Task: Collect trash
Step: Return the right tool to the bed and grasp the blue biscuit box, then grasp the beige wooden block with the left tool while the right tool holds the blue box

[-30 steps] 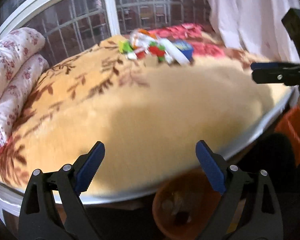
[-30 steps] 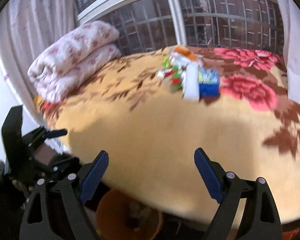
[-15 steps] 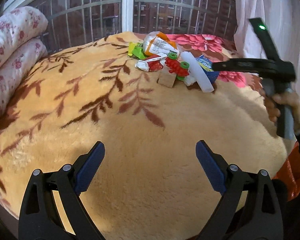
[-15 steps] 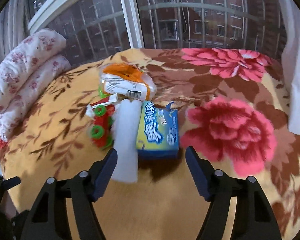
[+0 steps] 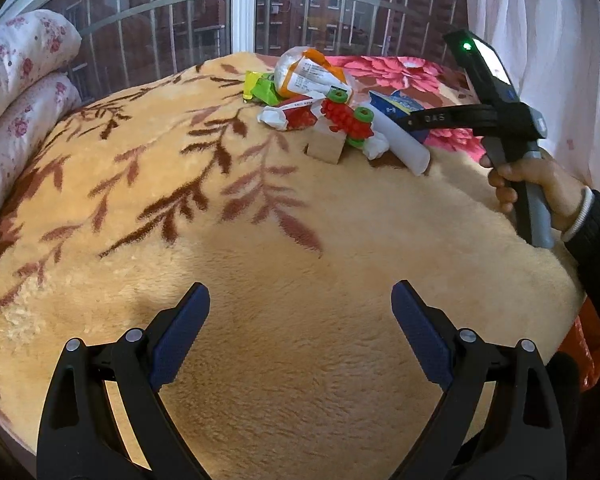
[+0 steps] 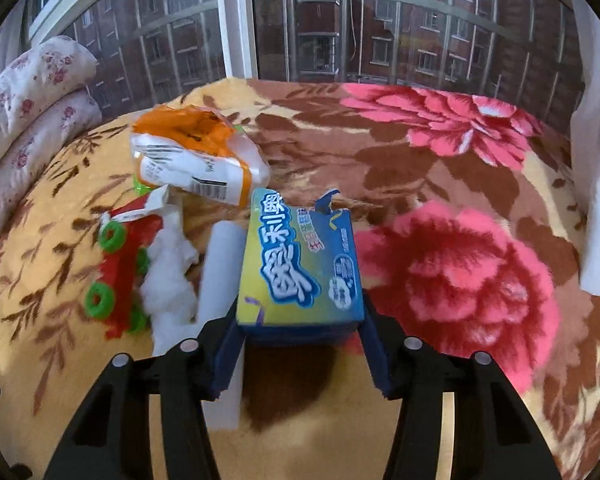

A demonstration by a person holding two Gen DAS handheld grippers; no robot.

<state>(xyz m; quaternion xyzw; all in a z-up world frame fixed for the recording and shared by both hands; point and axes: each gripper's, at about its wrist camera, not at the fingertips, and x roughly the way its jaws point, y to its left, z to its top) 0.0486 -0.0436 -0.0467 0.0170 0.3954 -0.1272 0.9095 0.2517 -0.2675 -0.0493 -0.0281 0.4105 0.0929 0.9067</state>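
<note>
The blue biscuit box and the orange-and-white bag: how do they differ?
The blue biscuit box is flat-sided and stiff; the orange-and-white bag is soft and crumpled. The box sits between the fingers of the right hand-held gripper; the bag lies farther off, with no gripper at it. Both are torn open and lie on the blanket.

Right gripper point(image 6: 300, 340) advanced, now straddling blue cookie box point(image 6: 300, 264).
</note>
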